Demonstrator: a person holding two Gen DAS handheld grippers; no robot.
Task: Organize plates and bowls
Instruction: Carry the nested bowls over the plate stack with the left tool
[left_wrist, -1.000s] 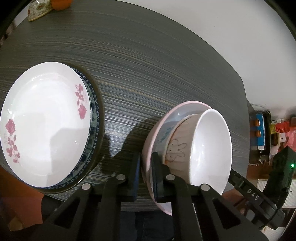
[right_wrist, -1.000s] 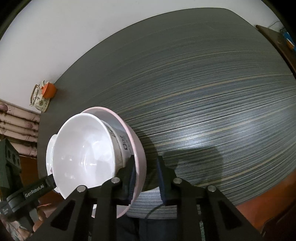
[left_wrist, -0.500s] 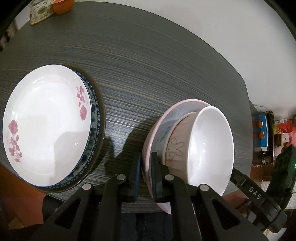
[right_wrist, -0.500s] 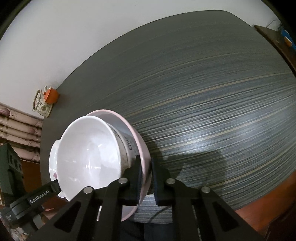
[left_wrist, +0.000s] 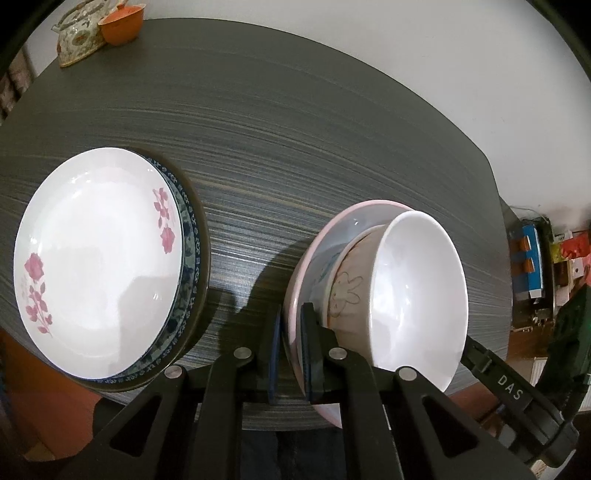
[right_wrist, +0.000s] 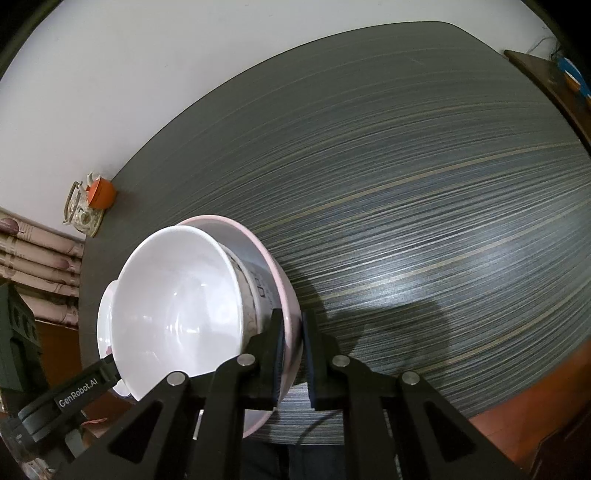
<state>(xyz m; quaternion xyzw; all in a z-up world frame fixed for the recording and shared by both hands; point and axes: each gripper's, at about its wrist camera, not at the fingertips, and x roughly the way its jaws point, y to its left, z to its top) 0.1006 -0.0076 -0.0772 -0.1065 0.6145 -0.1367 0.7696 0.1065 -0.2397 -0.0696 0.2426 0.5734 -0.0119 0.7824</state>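
Both tools clamp the rim of the pink bowl: left tool (left_wrist: 291, 350) on its left edge, right tool (right_wrist: 291, 354) on its right edge, pads pinched thin on the lip. The pink bowl (left_wrist: 325, 240) sits at the near edge of the desk (left_wrist: 295, 129), partly overhanging by the look of it, with a rabbit bowl (left_wrist: 347, 291) nested inside and a white bowl (left_wrist: 417, 295) on top of that. The plate stack (left_wrist: 99, 258), a floral plate on a blue-rimmed one, lies to the left on the desk, apart from the bowls.

Risks, as I judge them:
- Grip is only on a thin glazed lip; smooth ceramic could slip out of the pads under the weight of three bowls.
- Uneven lift or a tilt between the two hands could slide the inner bowls out; nothing holds them.
- Near-edge position means any slip drops them off the desk.
- Moving left too low could knock the plate stack.
- Teapot (left_wrist: 77, 40) and orange cup (left_wrist: 122, 22) sit far off at the back corner, no hazard.
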